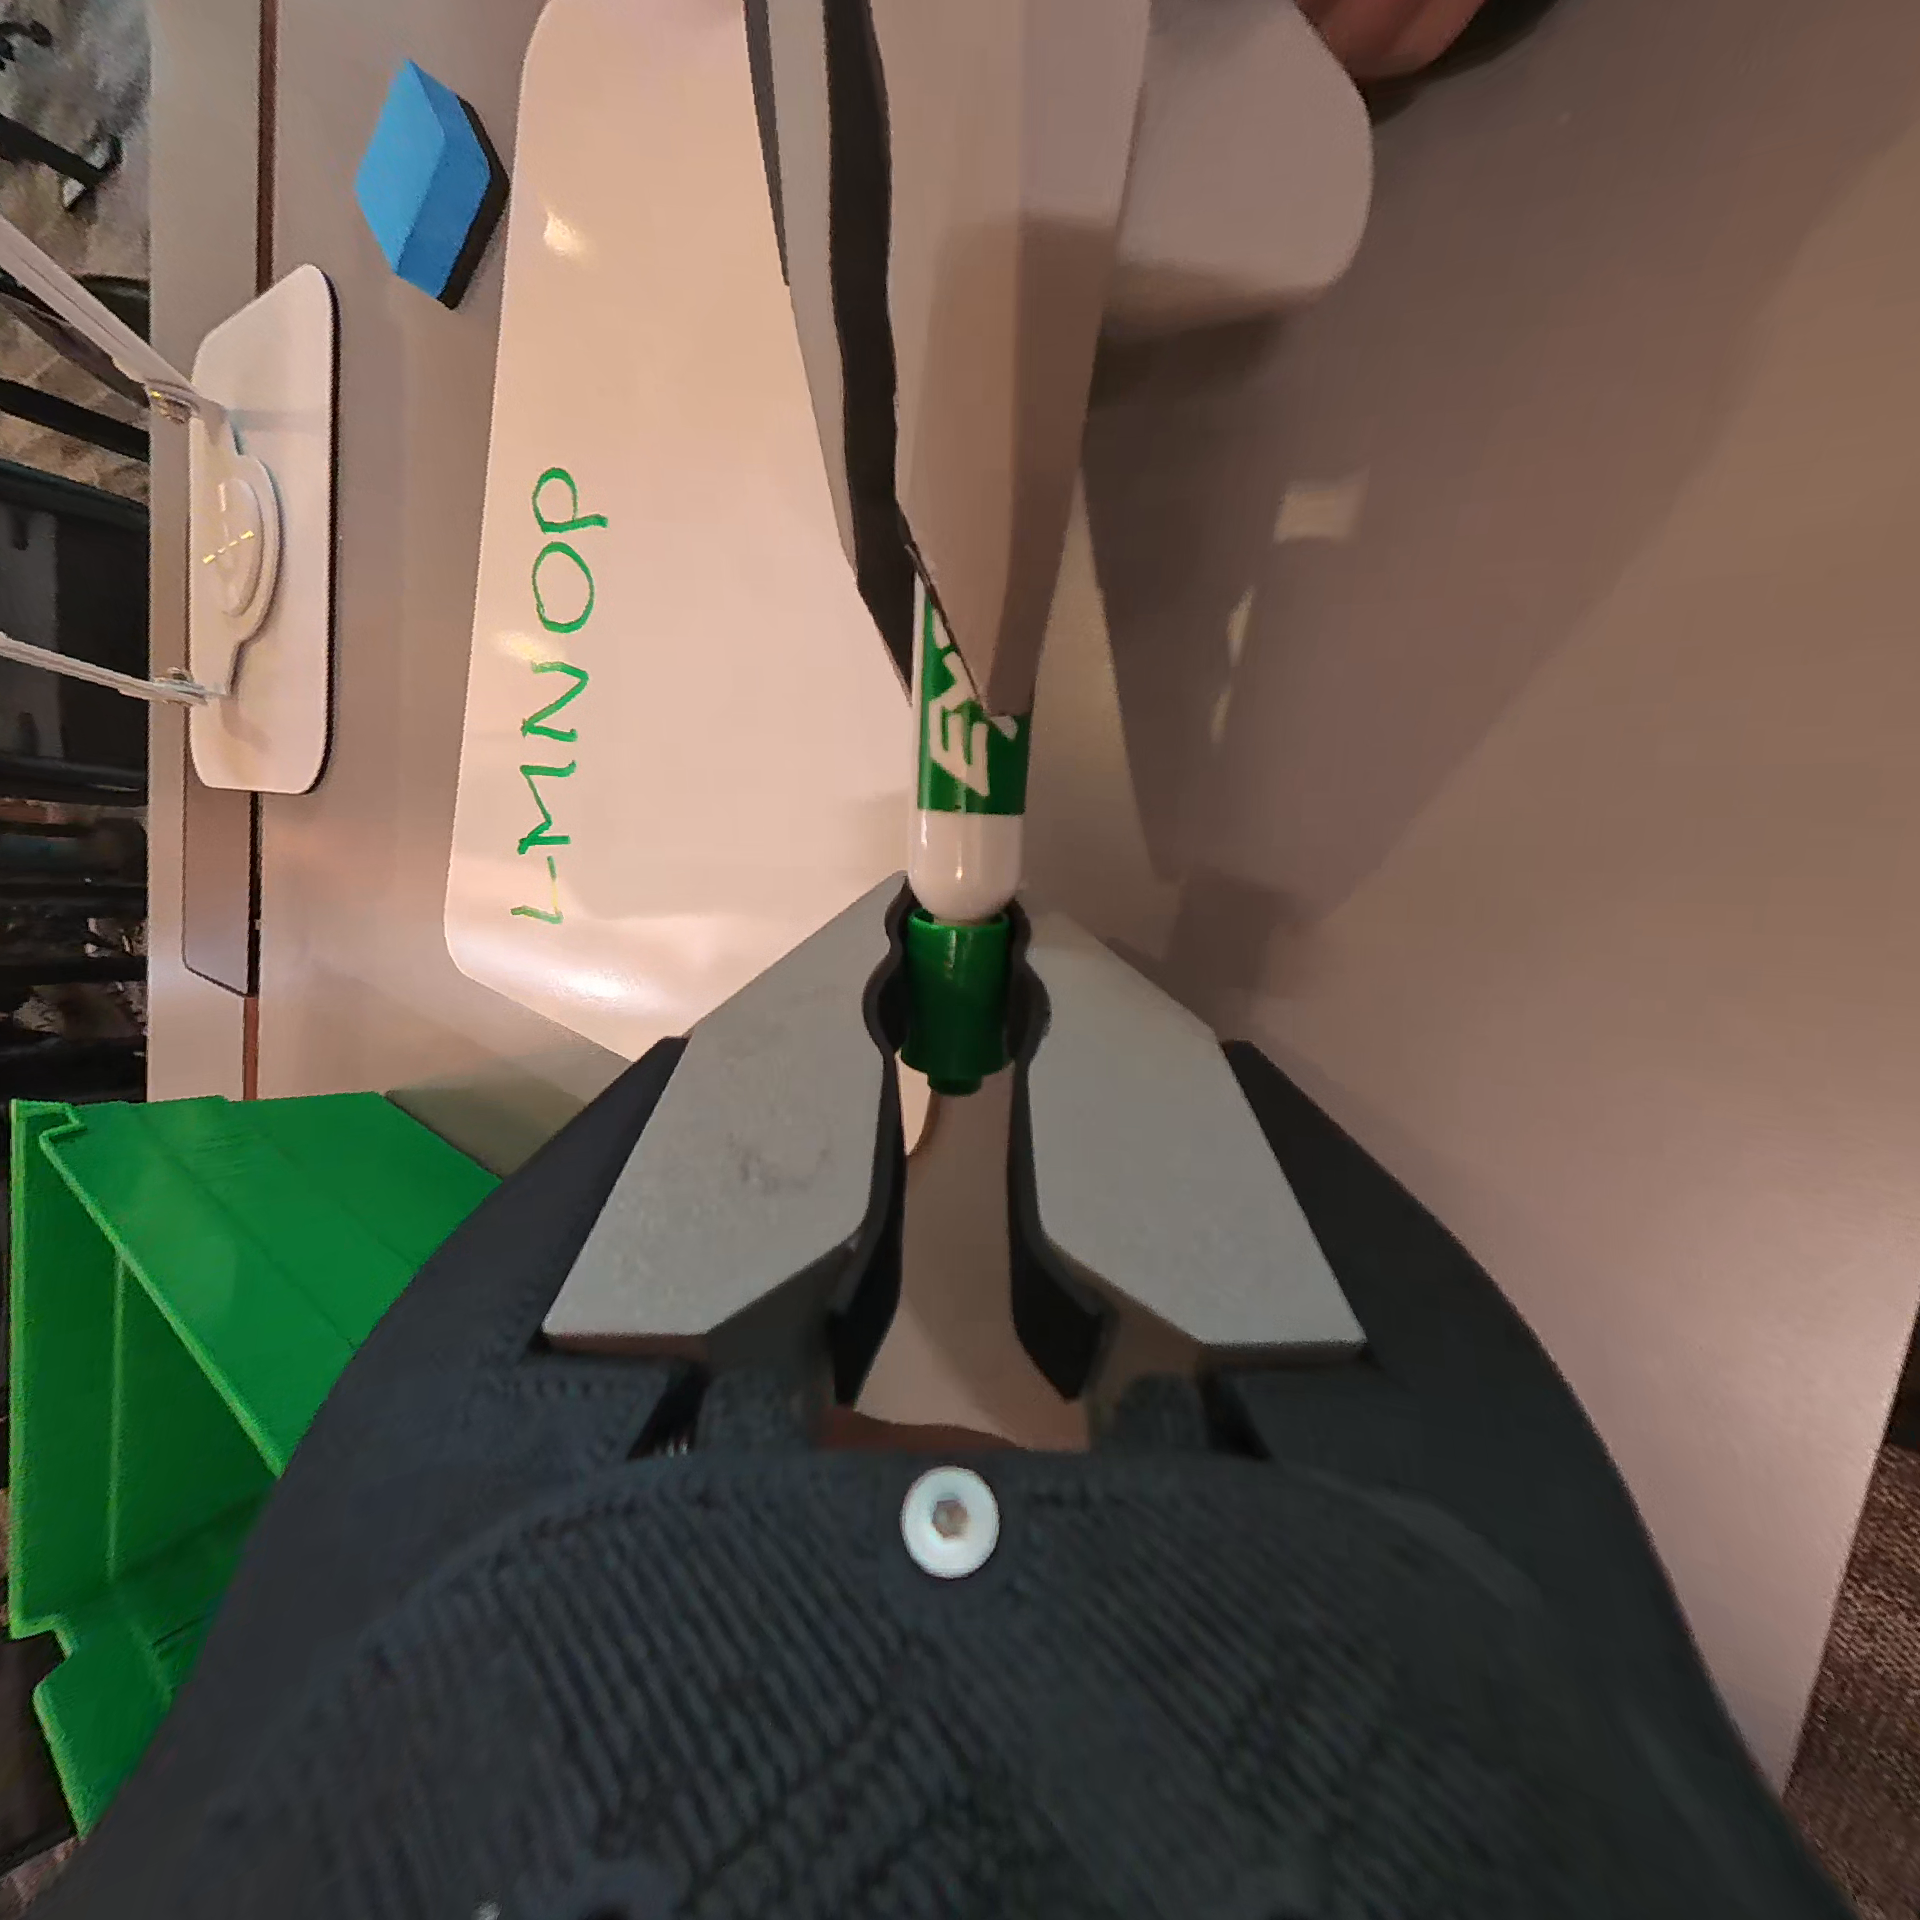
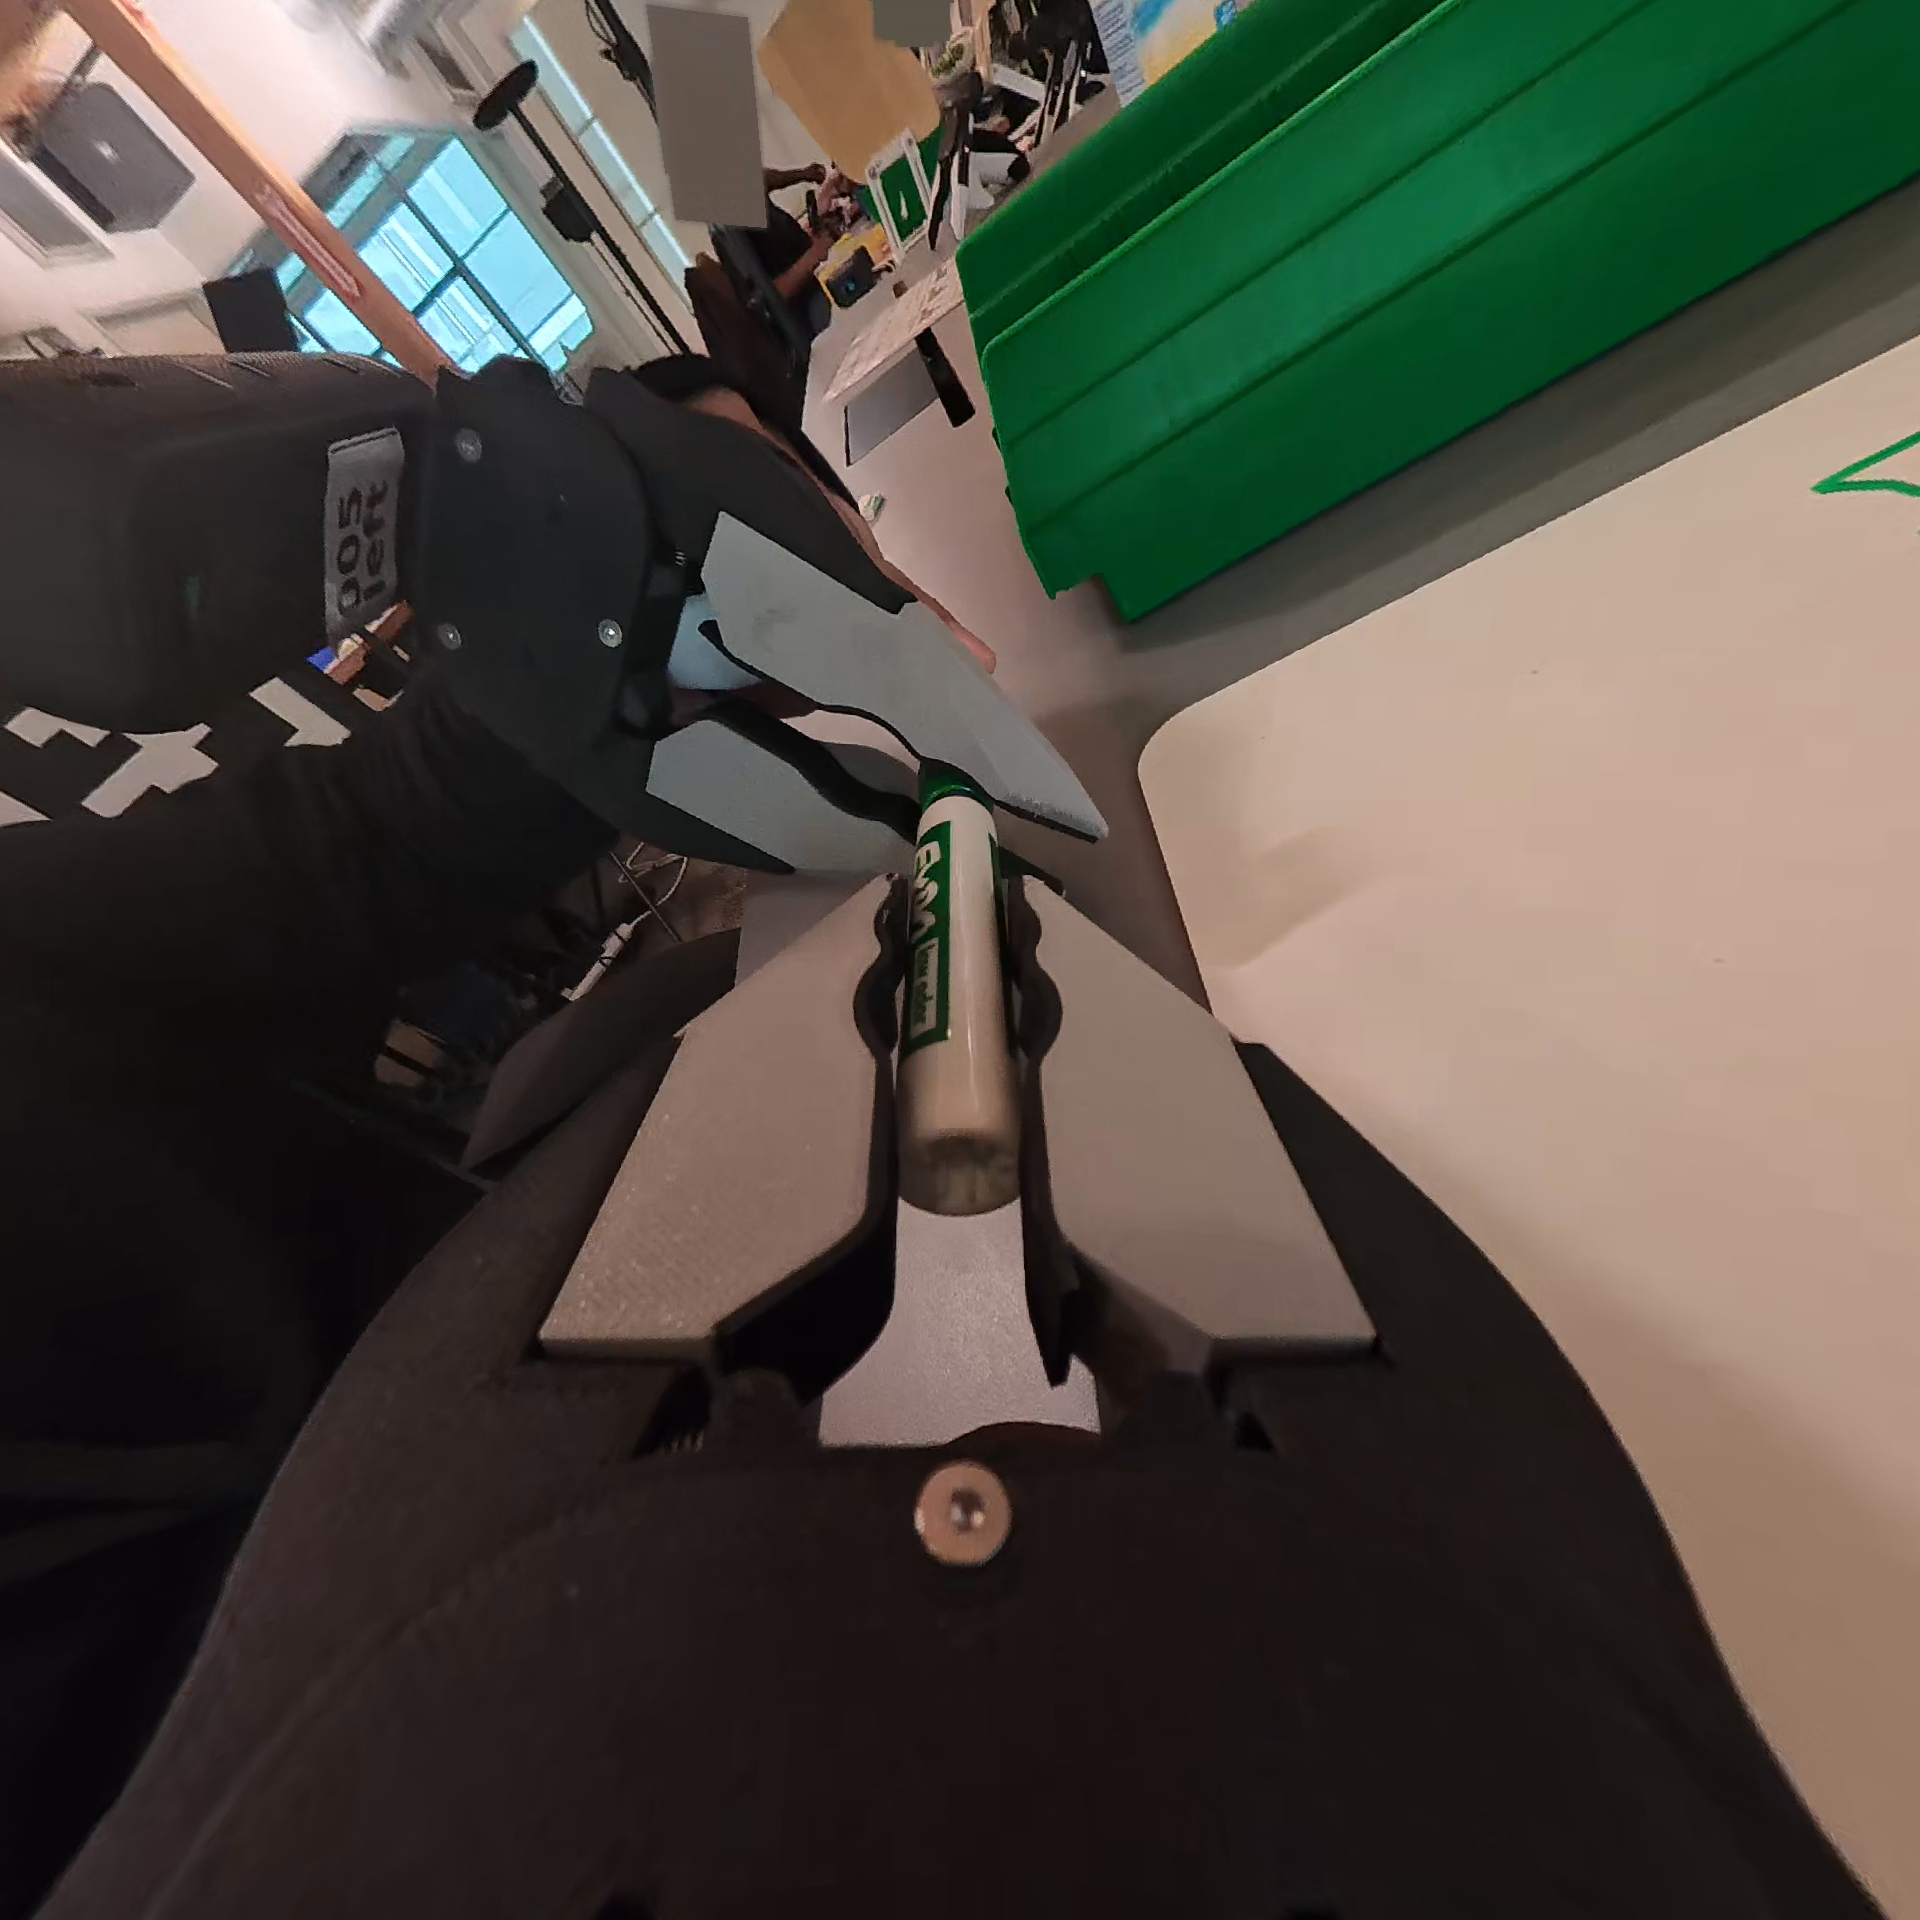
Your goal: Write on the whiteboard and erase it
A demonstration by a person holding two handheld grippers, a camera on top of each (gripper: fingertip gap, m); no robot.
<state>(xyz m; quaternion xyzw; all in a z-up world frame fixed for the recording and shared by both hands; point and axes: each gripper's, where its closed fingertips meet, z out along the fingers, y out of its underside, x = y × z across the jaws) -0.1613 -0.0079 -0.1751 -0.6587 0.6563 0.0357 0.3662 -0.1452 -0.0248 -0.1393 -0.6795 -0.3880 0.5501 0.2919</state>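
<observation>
Gripping the green cap, the left tool is closed narrow on it; the marker runs straight ahead along its fingers into the right tool, clamped on the barrel. The cap looks seated, though that is hard to judge. Beyond lie the whiteboard with green writing and the blue eraser on the counter.

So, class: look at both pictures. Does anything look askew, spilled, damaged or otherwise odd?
Nothing stands out. The green-and-white marker is held by the right gripper, its green cap by the left gripper. The blue foam eraser lies beside the white whiteboard.
</observation>
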